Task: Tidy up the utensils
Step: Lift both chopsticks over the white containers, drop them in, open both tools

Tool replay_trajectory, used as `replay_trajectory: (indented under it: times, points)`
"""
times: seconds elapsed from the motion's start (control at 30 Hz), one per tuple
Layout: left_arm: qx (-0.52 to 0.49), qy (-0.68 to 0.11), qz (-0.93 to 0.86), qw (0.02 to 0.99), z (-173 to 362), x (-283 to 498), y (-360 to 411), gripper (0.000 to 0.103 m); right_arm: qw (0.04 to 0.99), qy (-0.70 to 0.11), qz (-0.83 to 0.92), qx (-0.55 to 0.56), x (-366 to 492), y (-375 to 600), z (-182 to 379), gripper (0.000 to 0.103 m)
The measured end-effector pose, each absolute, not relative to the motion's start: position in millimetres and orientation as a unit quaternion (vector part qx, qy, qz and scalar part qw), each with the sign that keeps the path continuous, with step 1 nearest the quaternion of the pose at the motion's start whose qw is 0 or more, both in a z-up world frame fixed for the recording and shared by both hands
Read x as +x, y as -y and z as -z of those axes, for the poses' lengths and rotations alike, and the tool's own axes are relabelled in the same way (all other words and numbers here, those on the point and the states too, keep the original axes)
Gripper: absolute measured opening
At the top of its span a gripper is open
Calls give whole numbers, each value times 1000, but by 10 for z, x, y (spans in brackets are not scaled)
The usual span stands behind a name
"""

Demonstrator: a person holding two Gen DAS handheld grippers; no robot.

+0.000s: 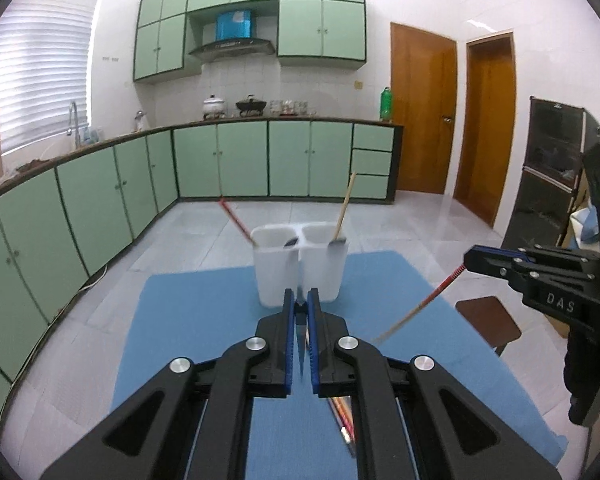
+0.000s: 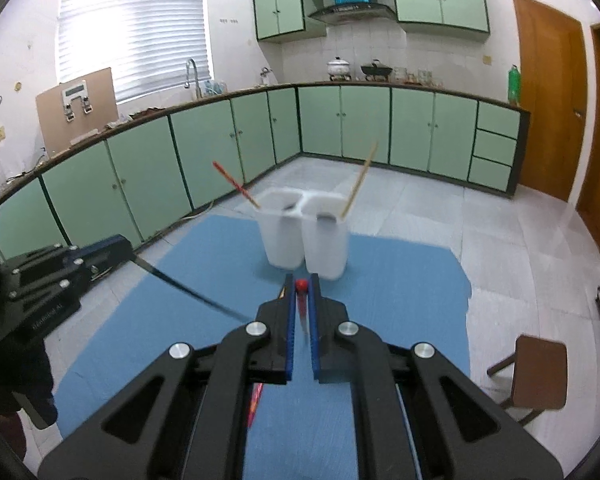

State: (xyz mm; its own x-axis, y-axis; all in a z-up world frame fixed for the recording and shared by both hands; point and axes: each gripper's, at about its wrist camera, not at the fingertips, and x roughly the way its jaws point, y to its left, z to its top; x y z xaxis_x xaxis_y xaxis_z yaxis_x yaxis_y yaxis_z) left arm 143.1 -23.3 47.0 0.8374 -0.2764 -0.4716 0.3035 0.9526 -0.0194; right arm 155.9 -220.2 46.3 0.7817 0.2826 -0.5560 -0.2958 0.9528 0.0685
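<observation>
A white two-compartment holder [image 1: 276, 276] [image 2: 324, 248] stands on a blue mat [image 1: 204, 320] [image 2: 400, 280]. A red-ended chopstick [image 1: 236, 220] [image 2: 232, 180] leans in its left cup. A pale wooden-handled utensil [image 1: 344, 208] [image 2: 360, 184] leans in its right cup. My left gripper [image 1: 300, 296] [image 2: 126, 246] is shut on a thin dark stick [image 2: 188, 288], raised above the mat. My right gripper [image 2: 301, 280] [image 1: 470, 258] is shut on a red-and-wood chopstick [image 1: 416, 308] [image 2: 300, 285], which slants down to the mat. Both grippers are short of the holder.
Loose red and wood sticks [image 1: 342, 420] lie on the mat under my left gripper. A brown stool [image 1: 488, 320] [image 2: 540, 372] stands right of the table. Green cabinets [image 1: 240, 160] line the far wall, with wooden doors [image 1: 424, 112] to their right.
</observation>
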Motion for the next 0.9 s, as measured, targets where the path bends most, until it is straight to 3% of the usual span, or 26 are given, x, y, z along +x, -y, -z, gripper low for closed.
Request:
replay_trajectory:
  times: [0.3,0.7,0.9]
  points:
    - [24,-235,177,955,-668,1806,252,6,942,-284,-176,-26,1942,2164,-894,5]
    - [12,-146,173,974,-1489,2532,316,6,967,-194,-165,5,2727,2242,-1736,5]
    - [-5,-123,157,980,-1641,3037,344,6,972,-175,-155,35,3291,2322,-1740,5]
